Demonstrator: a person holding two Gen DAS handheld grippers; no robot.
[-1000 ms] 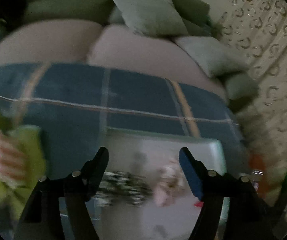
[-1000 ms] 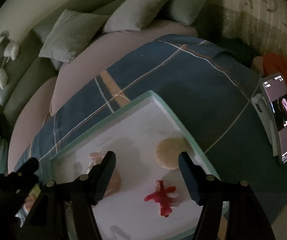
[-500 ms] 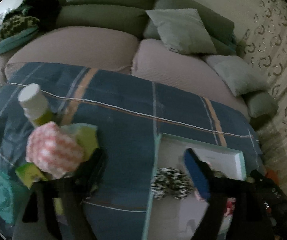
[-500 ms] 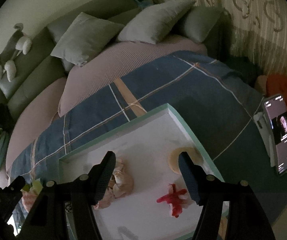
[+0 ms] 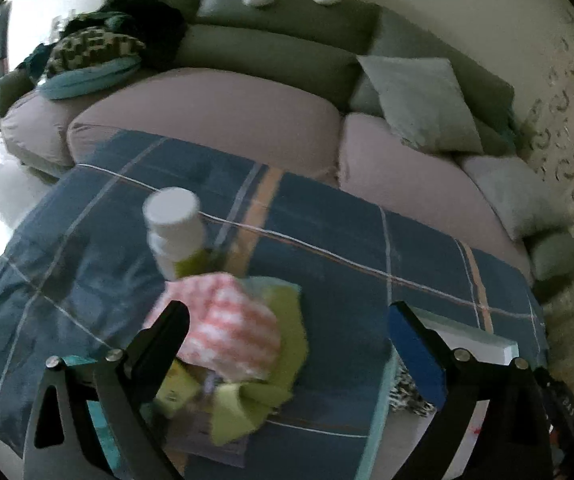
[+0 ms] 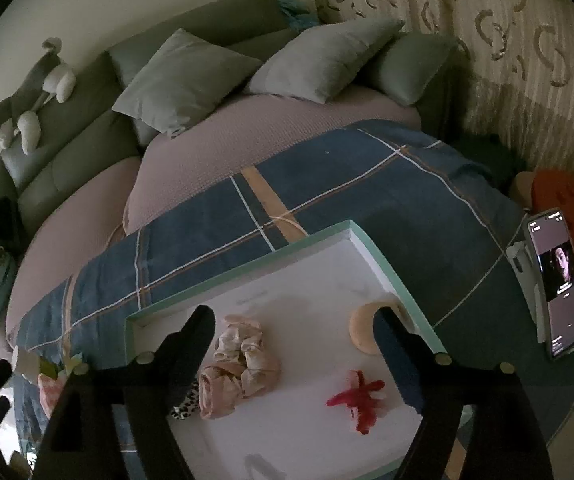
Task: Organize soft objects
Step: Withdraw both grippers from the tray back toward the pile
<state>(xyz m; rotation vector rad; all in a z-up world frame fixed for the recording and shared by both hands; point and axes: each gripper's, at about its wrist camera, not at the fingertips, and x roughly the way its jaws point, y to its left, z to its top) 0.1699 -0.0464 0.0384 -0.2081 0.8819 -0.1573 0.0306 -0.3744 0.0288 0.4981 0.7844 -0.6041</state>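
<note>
Both your grippers are opening with nothing between the jaws: left gripper point(image 5: 287, 330) above the pink striped cloth point(image 5: 229, 330) (on the blue blanket point(image 5: 367, 240)), right gripper point(image 6: 293, 330) over the tray point(image 6: 383, 256).

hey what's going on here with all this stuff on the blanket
A person is sorting soft items with a handheld gripper in each hand. The left gripper hovers over a pink-and-white striped cloth lying on green cloths beside a white-capped bottle, its jaws opening with nothing gripped. The right gripper hangs over the white tray, also opening and empty. The tray already holds a pale pink scrunchie, a red hair tie and a round beige pad.
</note>
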